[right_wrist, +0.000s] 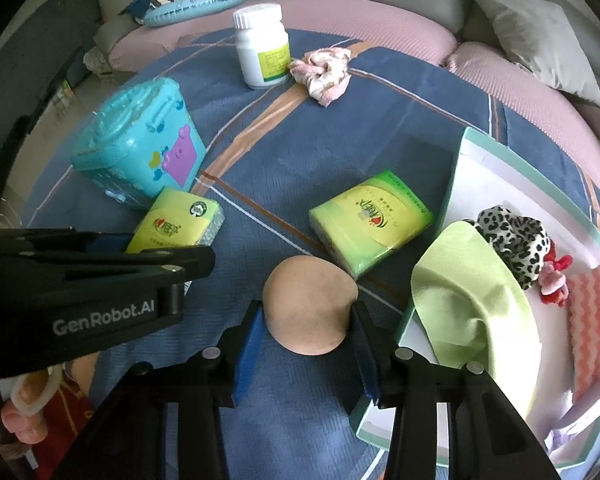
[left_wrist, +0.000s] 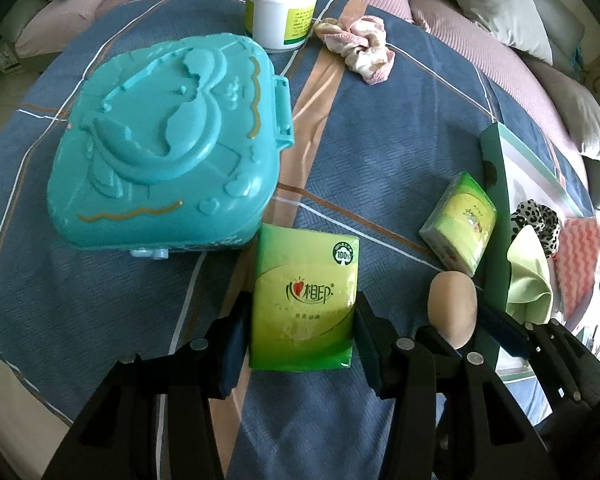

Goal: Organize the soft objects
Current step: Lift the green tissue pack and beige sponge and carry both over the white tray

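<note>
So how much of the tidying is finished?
Done: green cloth, leopard scrunchie and pink sponge lie in the box. In hand: left gripper on a tissue pack, right gripper on the beige sponge. Left: second tissue pack, pink scrunchie.

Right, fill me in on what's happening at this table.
A person is sorting soft items with two handheld grippers. The left gripper is clamped on a green tissue pack lying on the blue cloth; the right gripper pinches a beige sponge egg. The white tray already holds a light green cloth, a leopard scrunchie and a pink wavy sponge. A second tissue pack and a pink scrunchie lie outside the tray.
</note>
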`<act>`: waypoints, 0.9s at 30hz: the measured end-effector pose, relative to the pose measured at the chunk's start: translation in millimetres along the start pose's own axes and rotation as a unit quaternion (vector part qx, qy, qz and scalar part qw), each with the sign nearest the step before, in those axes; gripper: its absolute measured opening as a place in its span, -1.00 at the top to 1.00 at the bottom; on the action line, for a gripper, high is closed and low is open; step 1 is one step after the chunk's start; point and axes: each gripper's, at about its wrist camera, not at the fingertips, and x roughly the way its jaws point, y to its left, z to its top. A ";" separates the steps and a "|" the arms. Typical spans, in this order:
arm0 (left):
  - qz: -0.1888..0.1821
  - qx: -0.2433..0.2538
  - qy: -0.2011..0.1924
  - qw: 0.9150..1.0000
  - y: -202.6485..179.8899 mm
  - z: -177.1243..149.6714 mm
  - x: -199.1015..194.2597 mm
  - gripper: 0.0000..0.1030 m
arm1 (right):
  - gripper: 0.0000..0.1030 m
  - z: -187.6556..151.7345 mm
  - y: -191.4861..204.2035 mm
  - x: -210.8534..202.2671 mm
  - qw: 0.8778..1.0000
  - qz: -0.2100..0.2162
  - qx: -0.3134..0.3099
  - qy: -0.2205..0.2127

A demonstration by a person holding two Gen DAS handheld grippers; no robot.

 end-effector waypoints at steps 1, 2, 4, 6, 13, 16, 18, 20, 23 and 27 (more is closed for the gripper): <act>0.000 0.000 -0.001 1.000 0.3 -0.4 -1.6 0.02 | 0.11 -0.7 -0.7 -2.6 1.000 0.001 0.002 -0.002; -0.001 0.000 -0.002 1.000 0.6 -1.6 -3.8 0.02 | 0.11 -1.7 -1.7 -5.4 1.000 0.002 0.004 -0.005; -0.002 0.001 -0.005 1.000 -0.8 -0.8 -11.8 0.02 | 0.11 -3.0 -2.5 -11.4 1.000 0.003 0.007 -0.011; -0.003 0.003 -0.010 1.000 -1.3 -1.6 -18.6 0.02 | 0.11 -4.3 -3.6 -19.8 1.000 0.006 0.011 -0.020; -0.017 0.016 -0.032 0.999 -12.1 -3.2 -44.7 0.02 | 0.11 -5.4 -9.9 -52.1 0.998 0.003 0.023 -0.057; -0.024 0.020 -0.040 0.999 -18.0 -3.5 -54.6 0.02 | 0.11 -5.0 -13.4 -66.2 0.997 0.002 0.030 -0.076; -0.028 0.025 -0.048 0.998 -22.2 -3.6 -63.1 0.02 | 0.11 -4.9 -15.4 -79.0 0.995 -0.003 0.033 -0.091; -0.032 0.029 -0.053 0.998 -26.3 -3.1 -69.7 0.02 | 0.11 -3.7 -16.8 -89.2 0.994 -0.006 0.036 -0.105; -0.036 0.035 -0.063 0.997 -35.7 -3.3 -80.4 0.02 | 0.11 -3.8 -21.8 -104.1 0.991 -0.008 0.042 -0.123; -0.037 0.044 -0.075 0.996 -44.1 -3.1 -90.6 0.02 | 0.11 -3.9 -29.7 -115.8 0.989 -0.012 0.051 -0.139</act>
